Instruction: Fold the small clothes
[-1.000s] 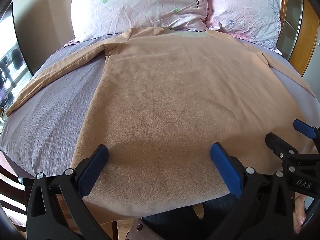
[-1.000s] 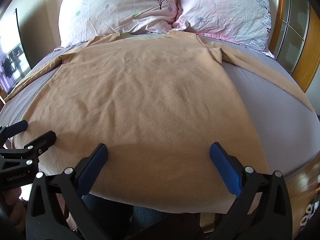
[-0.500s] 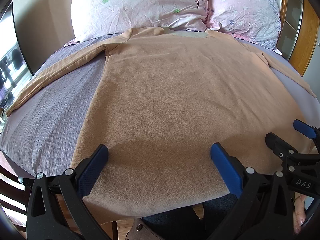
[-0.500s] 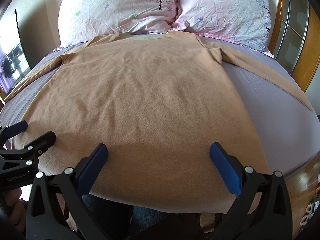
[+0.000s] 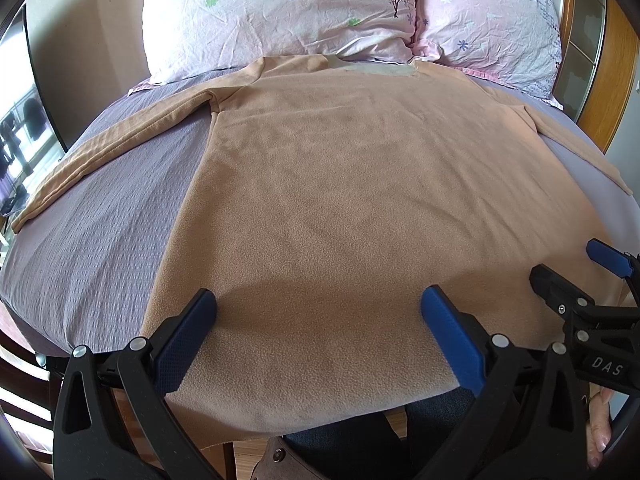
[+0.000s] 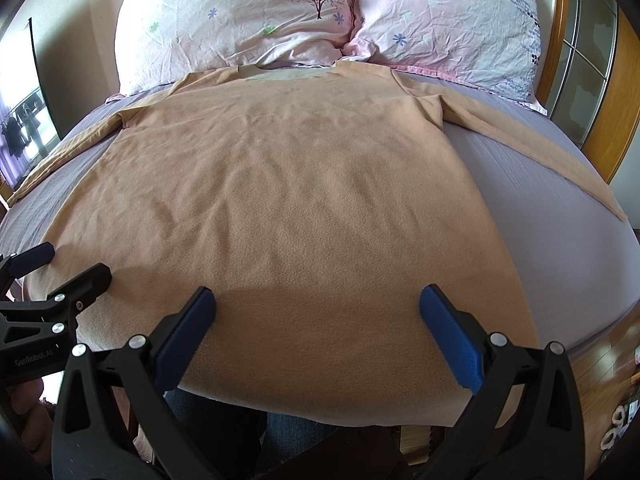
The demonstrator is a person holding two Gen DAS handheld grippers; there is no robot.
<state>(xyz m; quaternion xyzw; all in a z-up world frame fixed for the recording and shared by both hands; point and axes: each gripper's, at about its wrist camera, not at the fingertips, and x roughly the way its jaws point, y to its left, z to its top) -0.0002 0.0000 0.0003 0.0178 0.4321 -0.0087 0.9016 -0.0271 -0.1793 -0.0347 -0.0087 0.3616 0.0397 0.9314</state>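
A tan long-sleeved fleece shirt (image 5: 352,184) lies flat on the bed, collar toward the pillows, both sleeves spread out; it also shows in the right wrist view (image 6: 292,184). Its hem hangs over the near bed edge. My left gripper (image 5: 316,324) is open and empty above the hem, left of centre. My right gripper (image 6: 316,324) is open and empty above the hem, right of centre. Each gripper shows at the edge of the other's view: the right gripper (image 5: 576,276) and the left gripper (image 6: 64,268).
The grey-purple bedsheet (image 5: 104,240) shows on both sides of the shirt. Two floral pillows (image 5: 280,12) lean at the head of the bed. A wooden headboard frame (image 6: 616,92) stands at the right. The person's legs (image 6: 240,428) are below the near edge.
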